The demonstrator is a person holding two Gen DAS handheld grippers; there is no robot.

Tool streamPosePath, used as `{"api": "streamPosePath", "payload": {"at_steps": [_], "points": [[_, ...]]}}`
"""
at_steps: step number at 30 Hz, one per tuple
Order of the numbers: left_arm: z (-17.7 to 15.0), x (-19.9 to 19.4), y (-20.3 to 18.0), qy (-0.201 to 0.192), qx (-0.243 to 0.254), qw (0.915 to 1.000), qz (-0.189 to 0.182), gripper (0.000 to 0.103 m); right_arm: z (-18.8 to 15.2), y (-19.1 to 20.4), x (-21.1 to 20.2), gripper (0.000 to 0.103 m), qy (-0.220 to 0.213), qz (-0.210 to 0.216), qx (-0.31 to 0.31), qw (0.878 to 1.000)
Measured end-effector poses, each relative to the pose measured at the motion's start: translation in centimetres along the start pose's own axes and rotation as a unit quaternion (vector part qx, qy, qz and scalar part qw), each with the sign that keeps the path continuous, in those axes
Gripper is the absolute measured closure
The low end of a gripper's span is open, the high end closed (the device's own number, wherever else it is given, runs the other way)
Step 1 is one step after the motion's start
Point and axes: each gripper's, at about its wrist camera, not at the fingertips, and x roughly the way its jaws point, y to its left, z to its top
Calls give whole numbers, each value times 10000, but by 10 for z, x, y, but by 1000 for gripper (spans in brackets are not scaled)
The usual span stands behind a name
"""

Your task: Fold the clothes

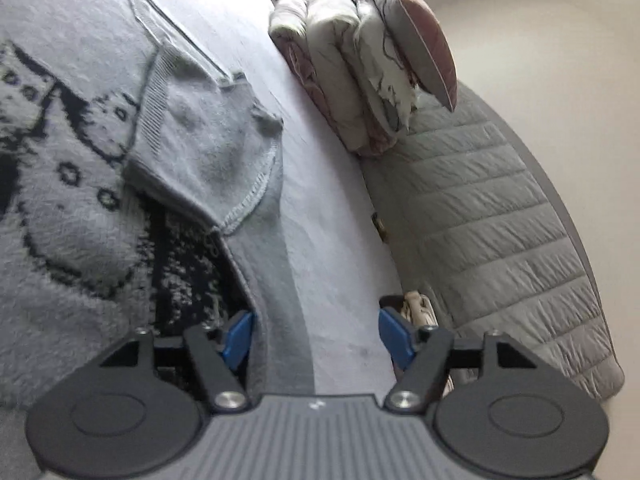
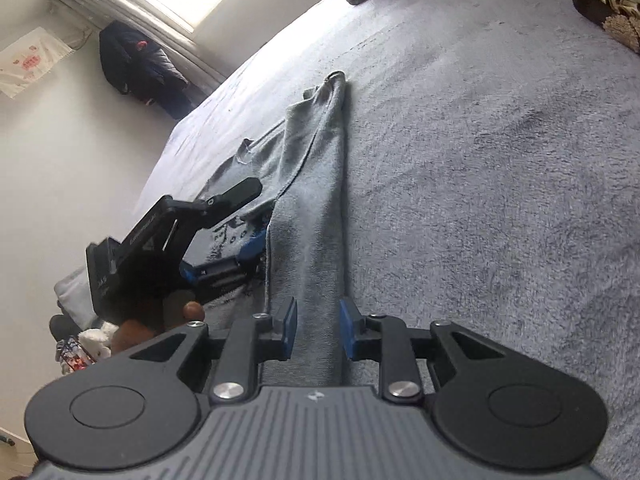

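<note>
Left wrist view: the left gripper (image 1: 316,336) stands spread, pinching nothing, beside the grey knitted sweater with a dark pattern (image 1: 100,168) on the pale grey fleecy bedspread (image 1: 320,240).

Right wrist view: the right gripper (image 2: 318,330), part-spread, straddles the sweater's long sleeve (image 2: 316,184); whether its pads press, I cannot tell. The sweater looks soft and limp; take hold at a hem.

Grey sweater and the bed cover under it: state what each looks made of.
Grey sweater: looks like soft knit, likely wool or acrylic; ribbed collar, dark pattern knitted in, overlock stitching on the turned-over edge. Bed cover: plush fleece or terry, matte, with a nubby, brushed pile.
</note>
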Motion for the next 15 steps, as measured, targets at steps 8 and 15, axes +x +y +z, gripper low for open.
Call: {"api": "streamPosePath", "payload": {"at_steps": [8,15], "points": [[7,6,9,238,-467,9982,-276,32,-29,57,20,76,-32,52,-1208,9927],[11,0,14,743,-597,9941,-527,32,-56,96,59,76,-223,-813,-2445,9660]]}}
